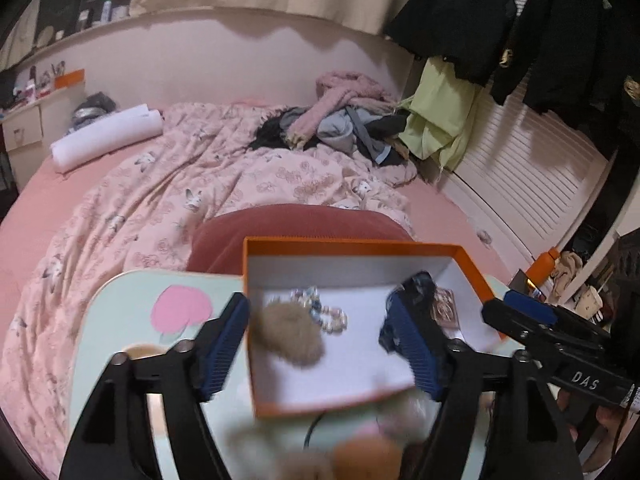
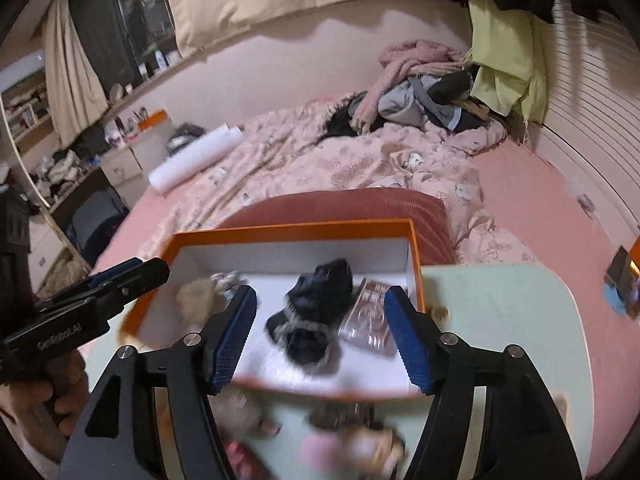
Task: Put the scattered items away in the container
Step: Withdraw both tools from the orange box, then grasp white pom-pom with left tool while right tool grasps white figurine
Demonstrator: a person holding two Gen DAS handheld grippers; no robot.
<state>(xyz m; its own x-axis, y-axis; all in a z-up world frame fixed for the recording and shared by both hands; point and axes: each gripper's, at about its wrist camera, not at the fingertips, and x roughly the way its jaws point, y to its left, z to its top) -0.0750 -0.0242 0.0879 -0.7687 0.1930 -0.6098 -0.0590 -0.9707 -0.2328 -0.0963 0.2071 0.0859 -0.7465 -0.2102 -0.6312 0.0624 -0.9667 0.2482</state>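
An orange box [image 1: 362,246] with a white inside stands on a pale green table [image 1: 120,320]. My left gripper [image 1: 318,300] is open above it. A blurred brown fluffy pompom [image 1: 288,336] shows between its fingers, with neither pad pressing on it, and a bead bracelet [image 1: 332,316] lies beside it. My right gripper [image 2: 322,292] is also open over the box [image 2: 292,230]. Below it a dark furry scrunchie [image 2: 308,320] rests inside, free of the pads, next to a clear packet [image 2: 368,320]. Several blurred soft pink and brown items [image 2: 352,448] lie on the table in front of the box.
A red cushion [image 1: 296,224] sits just behind the box on a bed with a pink floral quilt [image 1: 180,184]. A clothes pile [image 1: 344,124] and a white roll [image 1: 108,136] lie at the far side. Dark garments [image 1: 520,20] hang at the right by slatted panels [image 1: 520,168].
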